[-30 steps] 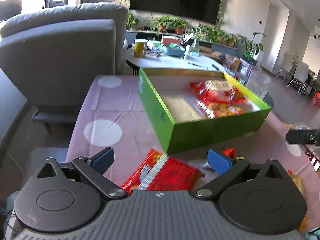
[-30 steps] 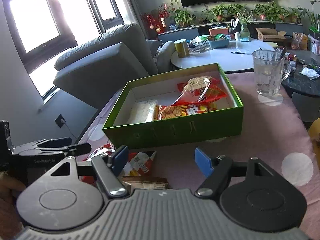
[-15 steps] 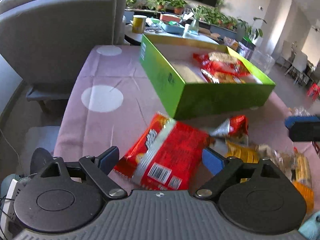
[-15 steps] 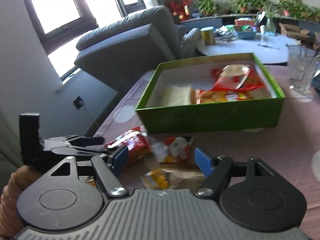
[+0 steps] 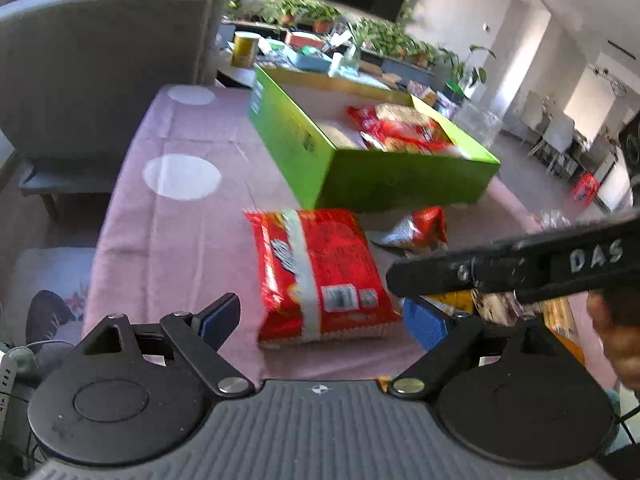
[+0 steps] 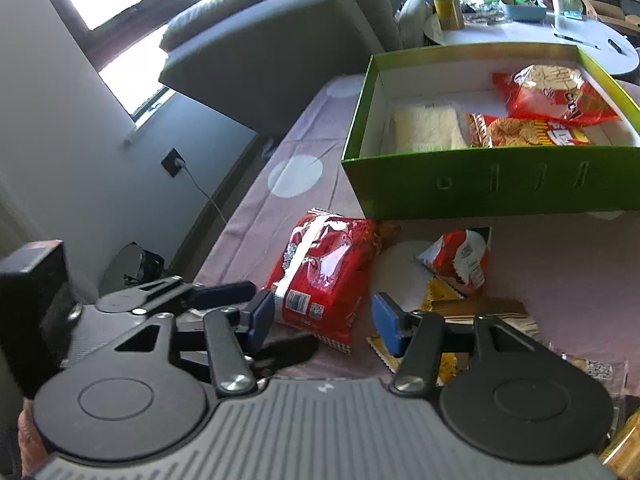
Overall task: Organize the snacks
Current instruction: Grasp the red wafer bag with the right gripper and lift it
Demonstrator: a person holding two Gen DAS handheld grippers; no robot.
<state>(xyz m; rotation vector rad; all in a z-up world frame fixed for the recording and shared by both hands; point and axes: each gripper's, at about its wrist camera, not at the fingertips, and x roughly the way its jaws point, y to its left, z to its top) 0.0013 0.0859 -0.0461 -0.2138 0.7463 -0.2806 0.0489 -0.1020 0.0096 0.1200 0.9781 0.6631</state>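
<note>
A big red snack packet (image 5: 320, 272) (image 6: 320, 272) lies flat on the pink cloth in front of the green box (image 5: 360, 176) (image 6: 500, 188). My left gripper (image 5: 320, 320) is open, its blue pads standing either side of the packet's near end, apart from it. My right gripper (image 6: 324, 322) is closing around that same end, and its pads do not press on the packet. The box holds several snack packs (image 6: 540, 92). A small red packet (image 6: 460, 260) (image 5: 420, 228) and yellow packets (image 6: 444, 300) lie to the right.
The right gripper's black body (image 5: 520, 268) crosses the left wrist view above the snack pile. The left gripper (image 6: 180, 300) shows at the left of the right wrist view. A grey sofa (image 6: 272, 40) stands behind the table's left edge, and a round white table (image 6: 560, 32) beyond the box.
Both grippers have dropped toward the big red packet, which now lies between their fingers. Both pairs of jaws stand narrower. The right gripper has moved left, in over the snack pile.
</note>
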